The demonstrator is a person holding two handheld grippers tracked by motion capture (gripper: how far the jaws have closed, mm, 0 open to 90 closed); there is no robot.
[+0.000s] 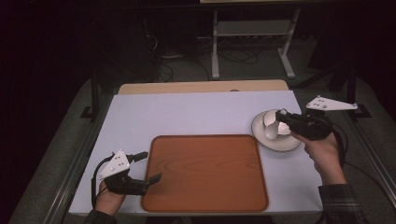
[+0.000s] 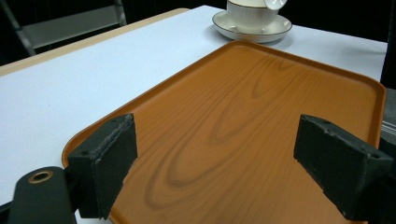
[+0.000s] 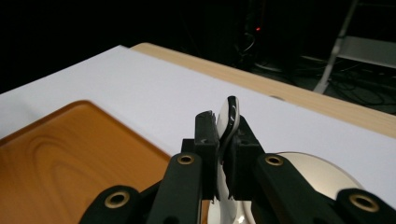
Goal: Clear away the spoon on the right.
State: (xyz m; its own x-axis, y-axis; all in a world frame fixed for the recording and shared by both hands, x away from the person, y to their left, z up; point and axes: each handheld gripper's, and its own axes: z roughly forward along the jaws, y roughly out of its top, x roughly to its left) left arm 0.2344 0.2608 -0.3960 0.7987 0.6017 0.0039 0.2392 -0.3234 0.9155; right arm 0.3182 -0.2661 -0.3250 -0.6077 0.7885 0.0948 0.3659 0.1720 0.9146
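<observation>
Wood-grain orange tray [image 1: 205,172] lies at the near middle of the white table [image 1: 187,112], almost touching its near edge. At the tray's near left corner the left gripper [image 1: 144,165] rests low with its jaws wide apart and nothing between them.

Farther back, near the table's right edge, a white saucer [image 1: 261,140] sits just beyond the tray's far right corner. The right gripper [image 1: 280,122] has its jaws clamped on the rim of a white cup [image 1: 272,125], which hangs tipped on its side over the saucer.

The likely trouble is the grip: glazed china pinched by its thin rim could swivel or slip between the pads and drop onto the saucer, chipping either piece.

The right gripper view shows the pinch itself, the cup's dark-edged rim [image 3: 229,119] squeezed between two pads. The left gripper view shows the cup [image 2: 252,14] side-on over the saucer [image 2: 252,29], across the tray's bare surface [image 2: 243,121].
</observation>
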